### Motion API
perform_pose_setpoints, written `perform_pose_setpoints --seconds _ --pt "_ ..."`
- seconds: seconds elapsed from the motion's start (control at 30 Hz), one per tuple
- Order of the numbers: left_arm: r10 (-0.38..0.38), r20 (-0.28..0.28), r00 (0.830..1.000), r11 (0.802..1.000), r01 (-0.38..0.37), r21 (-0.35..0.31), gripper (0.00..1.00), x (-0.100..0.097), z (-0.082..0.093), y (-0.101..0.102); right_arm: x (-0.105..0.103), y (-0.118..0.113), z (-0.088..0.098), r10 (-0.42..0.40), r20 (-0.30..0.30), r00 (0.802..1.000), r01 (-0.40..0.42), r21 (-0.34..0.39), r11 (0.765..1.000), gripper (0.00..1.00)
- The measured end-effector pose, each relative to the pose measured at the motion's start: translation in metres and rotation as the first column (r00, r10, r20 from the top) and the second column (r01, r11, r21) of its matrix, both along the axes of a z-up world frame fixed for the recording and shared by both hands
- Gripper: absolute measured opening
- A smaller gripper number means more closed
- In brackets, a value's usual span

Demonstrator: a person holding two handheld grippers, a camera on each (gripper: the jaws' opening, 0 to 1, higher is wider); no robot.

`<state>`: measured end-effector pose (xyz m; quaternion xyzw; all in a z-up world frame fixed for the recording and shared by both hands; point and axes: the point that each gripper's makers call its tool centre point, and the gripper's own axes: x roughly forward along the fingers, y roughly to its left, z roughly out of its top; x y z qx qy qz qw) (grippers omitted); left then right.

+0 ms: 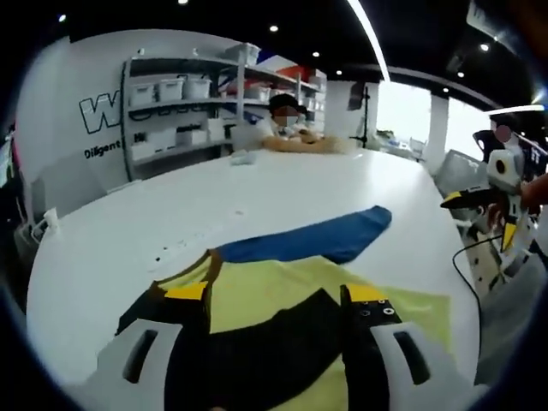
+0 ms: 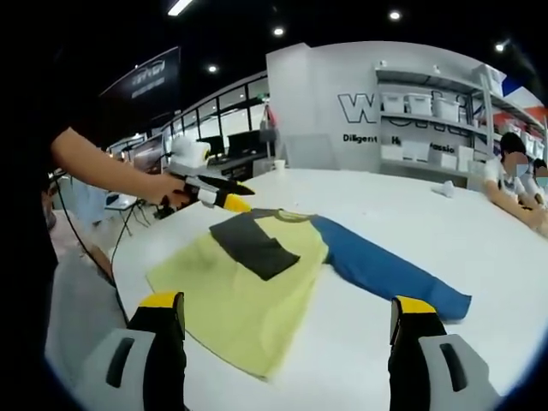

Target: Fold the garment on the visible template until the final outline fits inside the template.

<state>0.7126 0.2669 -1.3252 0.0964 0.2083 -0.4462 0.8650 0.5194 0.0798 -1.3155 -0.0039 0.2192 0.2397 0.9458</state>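
Barely started: yellow shirt (image 2: 248, 300) flat on the white table (image 2: 479, 231), blue sleeve (image 2: 385, 270) still unfolded, left gripper (image 1: 274, 300) and right gripper (image 2: 287, 312) both wide open, empty.

One garment (image 2: 257, 291) lies on one white table (image 2: 479, 223): a yellow shirt with one blue sleeve (image 2: 385, 270) spread to the right and one dark sleeve (image 2: 255, 244) folded across the chest. Two grippers show in the right gripper view: its own right gripper (image 2: 287, 330) near, and the left gripper (image 2: 224, 199) at the far left, held by one hand (image 2: 167, 188). Two people sit at the far right of the table. One shelving unit (image 1: 184, 103) with several white bins stands against the far wall.
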Motion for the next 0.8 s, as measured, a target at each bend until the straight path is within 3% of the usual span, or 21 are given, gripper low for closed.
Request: perform_pose_setpoints --seconds 0.27,0.53,0.8 --pt "0.003 0.016 1.000 0.999 -0.004 0.038 0.83 -0.004 -0.003 0.017 0.003 -0.002 -0.001 0.003 -0.008 1.000 -0.003 -0.001 1.000 0.99" --pt "-0.030 0.054 0.998 0.996 0.025 0.086 0.85 -0.018 0.001 0.036 0.009 -0.006 -0.002 0.006 -0.008 1.000 -0.006 -0.009 1.000 0.99" --pt "0.030 0.039 0.999 0.996 -0.033 0.084 0.86 -0.020 0.000 0.068 0.011 -0.007 -0.005 0.007 -0.013 1.000 -0.007 -0.014 1.000 0.99"
